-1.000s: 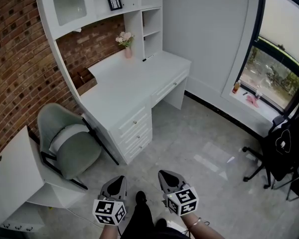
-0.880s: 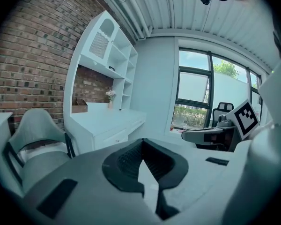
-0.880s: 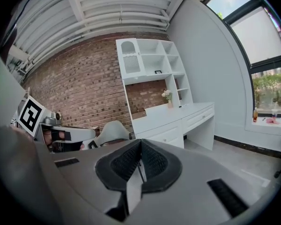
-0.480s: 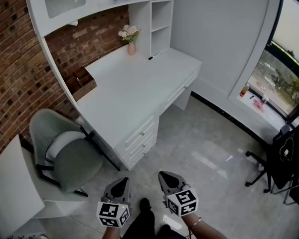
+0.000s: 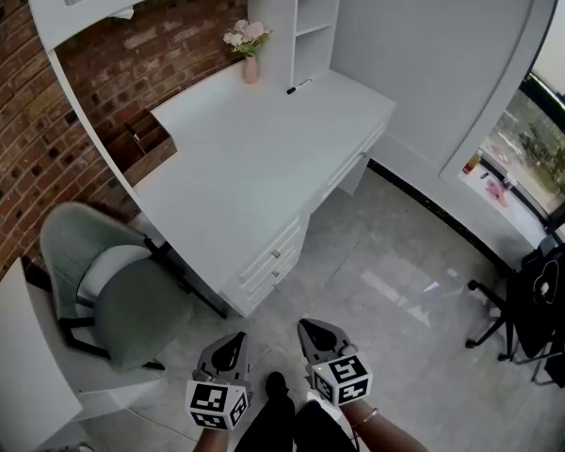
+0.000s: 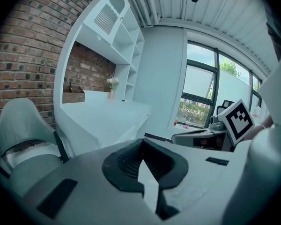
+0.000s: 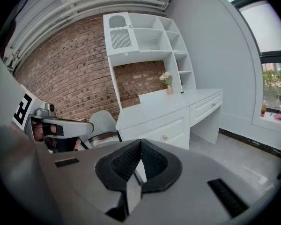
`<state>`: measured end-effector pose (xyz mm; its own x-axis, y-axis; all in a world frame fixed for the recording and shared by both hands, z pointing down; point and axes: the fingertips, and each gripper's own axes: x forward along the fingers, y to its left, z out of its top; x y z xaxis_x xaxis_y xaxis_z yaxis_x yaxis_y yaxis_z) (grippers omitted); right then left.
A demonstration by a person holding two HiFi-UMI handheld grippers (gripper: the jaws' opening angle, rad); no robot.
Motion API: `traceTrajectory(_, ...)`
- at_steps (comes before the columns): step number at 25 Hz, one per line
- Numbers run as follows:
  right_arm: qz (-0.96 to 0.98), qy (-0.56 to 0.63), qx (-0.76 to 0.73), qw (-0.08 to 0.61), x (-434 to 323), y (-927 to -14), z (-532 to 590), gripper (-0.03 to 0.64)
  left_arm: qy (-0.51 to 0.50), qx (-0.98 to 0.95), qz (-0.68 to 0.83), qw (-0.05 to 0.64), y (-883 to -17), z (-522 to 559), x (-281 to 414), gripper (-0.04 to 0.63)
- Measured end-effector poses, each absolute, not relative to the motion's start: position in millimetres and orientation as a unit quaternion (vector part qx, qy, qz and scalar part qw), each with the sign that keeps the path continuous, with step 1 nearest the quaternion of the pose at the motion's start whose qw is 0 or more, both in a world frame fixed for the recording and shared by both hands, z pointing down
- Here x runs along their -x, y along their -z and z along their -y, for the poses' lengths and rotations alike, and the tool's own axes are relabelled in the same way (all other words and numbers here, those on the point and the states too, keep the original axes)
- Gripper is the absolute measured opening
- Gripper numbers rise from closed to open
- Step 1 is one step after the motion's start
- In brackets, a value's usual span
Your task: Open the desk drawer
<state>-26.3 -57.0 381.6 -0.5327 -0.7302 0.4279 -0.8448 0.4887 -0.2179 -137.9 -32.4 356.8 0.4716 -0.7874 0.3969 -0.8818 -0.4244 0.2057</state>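
Observation:
The white desk (image 5: 254,158) stands along the brick wall. A stack of small drawers with knobs (image 5: 275,257) is at its near end, and a wider drawer (image 5: 344,169) sits under the top further right. All drawers look closed. In the right gripper view the knobbed drawers (image 7: 166,135) are ahead, beyond the jaws. My left gripper (image 5: 230,340) and right gripper (image 5: 312,327) hover side by side over the floor, short of the desk. Both are shut and hold nothing, with the pads meeting at the tips in the left gripper view (image 6: 141,142) and the right gripper view (image 7: 140,142).
A grey padded chair (image 5: 113,290) stands left of the drawer stack. A white cabinet (image 5: 19,347) is at the lower left and a black office chair (image 5: 537,299) at the right by the window. On the desk are a flower vase (image 5: 250,53) and a wooden box (image 5: 141,144).
The desk and its drawers have drawn nearer and lower in the head view as both grippers advanced toward them. Both stay shut and empty.

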Motion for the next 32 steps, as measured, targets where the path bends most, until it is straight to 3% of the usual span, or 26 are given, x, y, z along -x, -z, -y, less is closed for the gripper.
traceTrajectory(32,0.838,-0.253,-0.415,0.250,34.8,-685.8,208.0,0.006,-0.137,-0.796,0.535,0.248,-584.2,125.8,109.8,0.009)
